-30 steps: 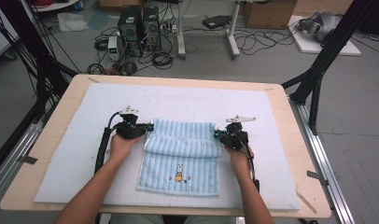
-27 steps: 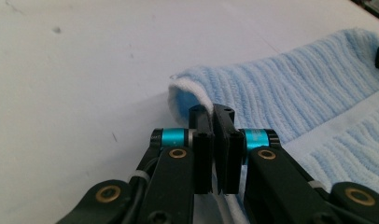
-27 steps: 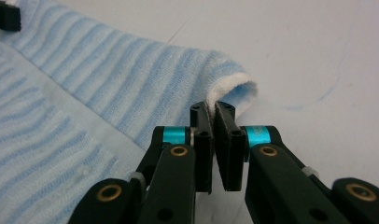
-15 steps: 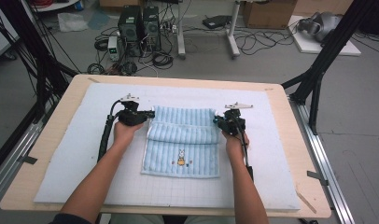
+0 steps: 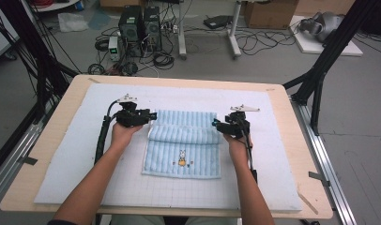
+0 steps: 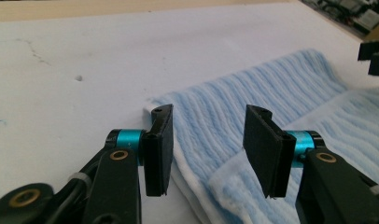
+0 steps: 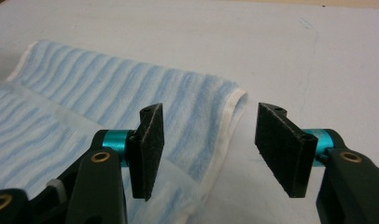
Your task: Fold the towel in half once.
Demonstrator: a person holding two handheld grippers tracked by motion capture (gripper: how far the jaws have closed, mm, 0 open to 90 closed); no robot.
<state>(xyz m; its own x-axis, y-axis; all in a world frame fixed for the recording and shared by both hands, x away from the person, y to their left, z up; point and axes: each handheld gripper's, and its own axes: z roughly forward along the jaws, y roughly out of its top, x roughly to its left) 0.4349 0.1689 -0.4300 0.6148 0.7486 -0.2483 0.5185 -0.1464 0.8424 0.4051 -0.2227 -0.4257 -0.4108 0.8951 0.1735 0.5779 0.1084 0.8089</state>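
Observation:
A light blue striped towel (image 5: 184,140) with a small rabbit motif (image 5: 182,157) lies on the white mat, its far part doubled over in a fold. My left gripper (image 5: 151,115) is at the towel's far left corner. Its jaws have just been opening, and in the left gripper view (image 6: 208,112) they stand apart over the towel's (image 6: 271,93) white-hemmed edge, pads off it. My right gripper (image 5: 216,124) is at the far right corner. Its jaws have also just been opening (image 7: 211,109), with the towel's (image 7: 85,93) hem lying below the gap, not pinched.
The white mat (image 5: 76,164) covers most of the wooden table (image 5: 52,140). Black frame posts (image 5: 320,75) stand off the table's left and right sides. Computer boxes (image 5: 139,21) and cables sit on the floor beyond the far edge.
Both grippers carried the towel's fold a little toward the far side. Their jaws now stand apart and the fold rests on the towel.

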